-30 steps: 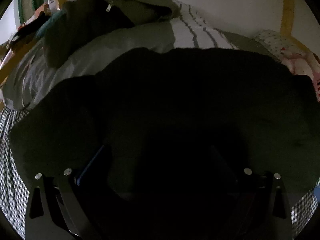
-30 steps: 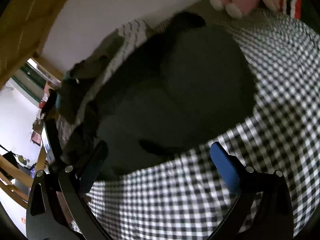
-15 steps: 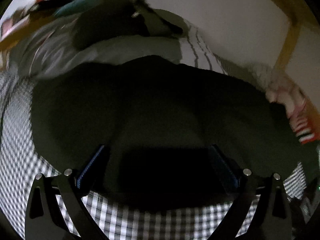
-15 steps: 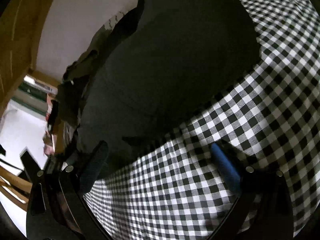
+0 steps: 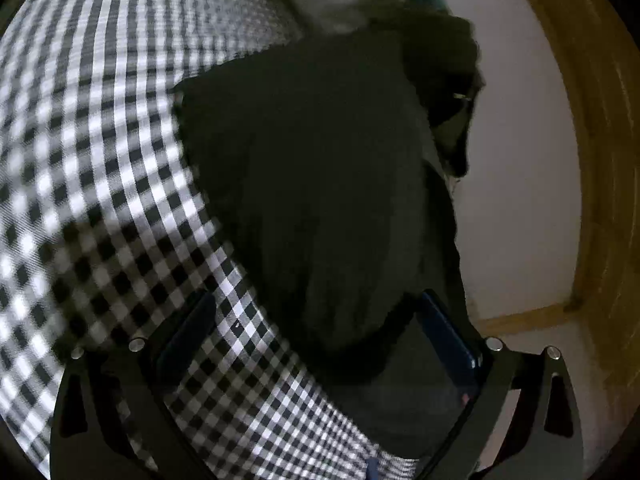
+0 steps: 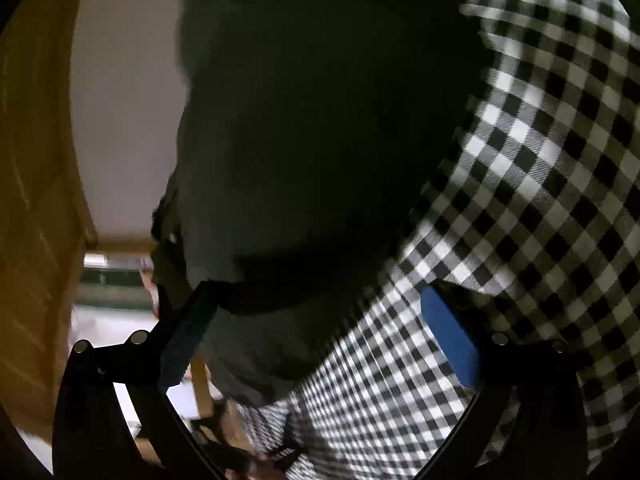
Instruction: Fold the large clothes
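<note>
A large dark garment (image 5: 316,184) lies on a bed with a black-and-white checked sheet (image 5: 100,140). In the left wrist view my left gripper (image 5: 316,332) is open, its blue-padded fingers astride the garment's near edge, one over the sheet, one over dark cloth. In the right wrist view the same dark garment (image 6: 320,120) fills the middle. My right gripper (image 6: 316,320) is open, close over the garment's edge where it meets the checked sheet (image 6: 540,184). Neither gripper holds cloth.
A pale wall (image 5: 516,160) and a wooden bed frame (image 5: 600,140) run along the far side of the bed. Other dark clothes (image 5: 444,56) are heaped beyond the garment. The right wrist view shows the wooden frame (image 6: 36,160) and the room below.
Both cameras have rolled sharply and moved toward opposite ends of the garment. The left gripper has come off the middle of the cloth to its edge. Both stay open.
</note>
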Demonstrator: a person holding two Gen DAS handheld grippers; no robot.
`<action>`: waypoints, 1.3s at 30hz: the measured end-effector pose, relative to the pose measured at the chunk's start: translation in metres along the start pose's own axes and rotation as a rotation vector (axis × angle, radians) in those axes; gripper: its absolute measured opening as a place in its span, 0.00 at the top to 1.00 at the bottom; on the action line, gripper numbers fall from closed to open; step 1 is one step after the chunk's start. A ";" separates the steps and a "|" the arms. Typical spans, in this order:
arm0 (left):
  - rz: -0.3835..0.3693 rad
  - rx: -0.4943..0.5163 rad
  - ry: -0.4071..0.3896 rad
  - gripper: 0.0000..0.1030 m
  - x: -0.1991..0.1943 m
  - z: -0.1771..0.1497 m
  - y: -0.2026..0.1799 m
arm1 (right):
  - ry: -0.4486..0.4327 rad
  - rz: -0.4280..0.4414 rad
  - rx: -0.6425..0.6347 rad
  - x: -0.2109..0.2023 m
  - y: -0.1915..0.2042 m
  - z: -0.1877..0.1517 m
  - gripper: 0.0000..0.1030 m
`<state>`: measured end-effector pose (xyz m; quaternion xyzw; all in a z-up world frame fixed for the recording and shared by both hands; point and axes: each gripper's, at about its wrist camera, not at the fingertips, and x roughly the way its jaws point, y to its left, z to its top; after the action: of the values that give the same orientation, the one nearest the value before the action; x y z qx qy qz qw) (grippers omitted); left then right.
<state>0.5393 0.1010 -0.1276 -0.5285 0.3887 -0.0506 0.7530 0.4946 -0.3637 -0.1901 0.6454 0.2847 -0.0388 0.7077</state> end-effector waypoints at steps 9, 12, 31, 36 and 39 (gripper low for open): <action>-0.095 -0.074 -0.016 0.04 0.033 0.025 -0.003 | -0.027 0.095 0.136 0.027 0.002 0.028 0.02; -0.081 -0.082 -0.014 0.04 0.043 0.031 -0.005 | -0.027 0.139 0.186 0.037 0.000 0.040 0.02; -0.115 -0.083 0.041 0.47 0.056 0.034 -0.010 | -0.068 0.191 0.214 0.030 -0.006 0.064 0.60; -0.152 -0.065 0.043 0.56 0.040 0.028 -0.015 | -0.071 0.247 0.171 0.013 -0.003 0.062 0.66; -0.140 -0.113 0.087 0.22 0.056 0.036 -0.001 | -0.024 0.254 0.209 0.023 -0.015 0.075 0.52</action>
<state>0.6014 0.1001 -0.1518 -0.5931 0.3854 -0.1038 0.6992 0.5336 -0.4291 -0.2132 0.7458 0.1865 0.0138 0.6394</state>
